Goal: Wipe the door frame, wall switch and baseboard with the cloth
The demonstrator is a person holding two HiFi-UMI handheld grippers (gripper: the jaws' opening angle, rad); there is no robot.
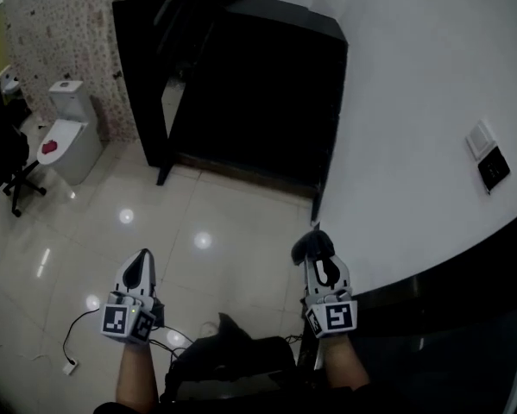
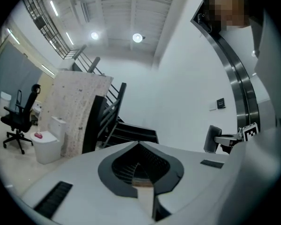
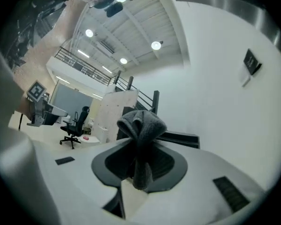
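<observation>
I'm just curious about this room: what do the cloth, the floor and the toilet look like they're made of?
Cloth: soft grey fabric, likely terry or microfibre; it bunches in fuzzy folds.
Floor: glossy pale tiles, probably ceramic or polished stone; seams show and ceiling lights reflect as sharp spots.
Toilet: smooth white, seemingly glazed ceramic, though plastic can't be excluded.
</observation>
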